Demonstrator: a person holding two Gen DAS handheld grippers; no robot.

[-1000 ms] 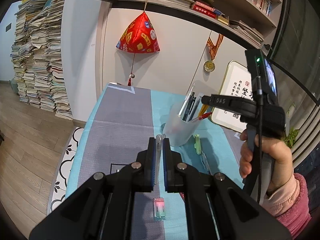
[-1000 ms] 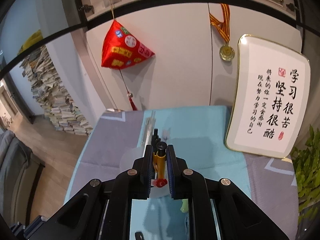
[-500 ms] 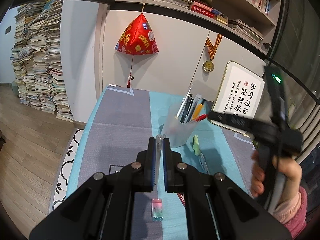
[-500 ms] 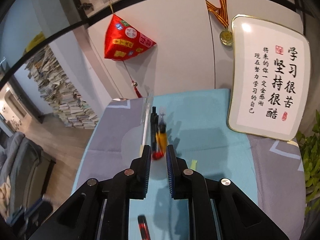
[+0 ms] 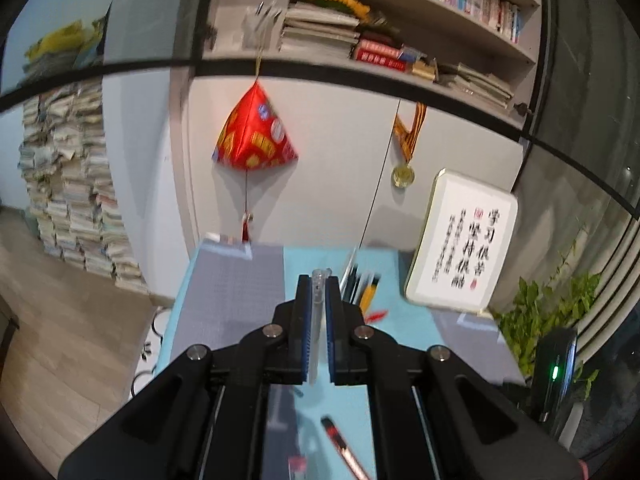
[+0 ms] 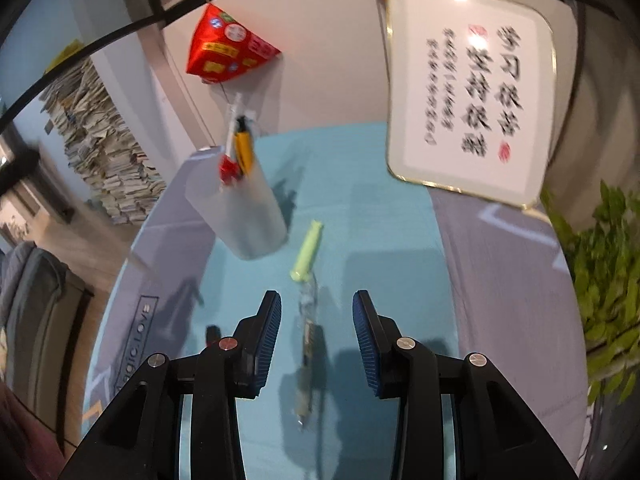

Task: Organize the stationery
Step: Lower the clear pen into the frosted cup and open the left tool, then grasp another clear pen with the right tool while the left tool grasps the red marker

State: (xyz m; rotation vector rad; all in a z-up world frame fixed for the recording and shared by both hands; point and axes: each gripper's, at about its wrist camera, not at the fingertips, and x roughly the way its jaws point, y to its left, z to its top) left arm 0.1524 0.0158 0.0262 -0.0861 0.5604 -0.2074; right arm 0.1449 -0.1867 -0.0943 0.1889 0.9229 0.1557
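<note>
My left gripper (image 5: pixel 318 280) is shut on a clear pen (image 5: pixel 319 292) and holds it up above the table, just left of the pens (image 5: pixel 366 286) standing in the holder. In the right wrist view the frosted pen holder (image 6: pixel 244 210) stands on the teal cloth with a yellow pen (image 6: pixel 244 152) and a red clip in it. My right gripper (image 6: pixel 316 312) is open and empty, its jaws wide apart above a clear pen (image 6: pixel 307 344) that lies on the cloth. A green highlighter (image 6: pixel 307 250) lies just beyond that pen.
A framed calligraphy board (image 6: pixel 472 92) leans on the wall at the back right. A plant (image 6: pixel 604 280) stands at the right. A red utility knife (image 5: pixel 344 446) and a small eraser (image 5: pixel 297 465) lie on the cloth below my left gripper.
My right gripper let go of the yellow pen into the holder, opened wide, and drew back over the lying clear pen. My left gripper lifted and moved toward the holder with its pen.
</note>
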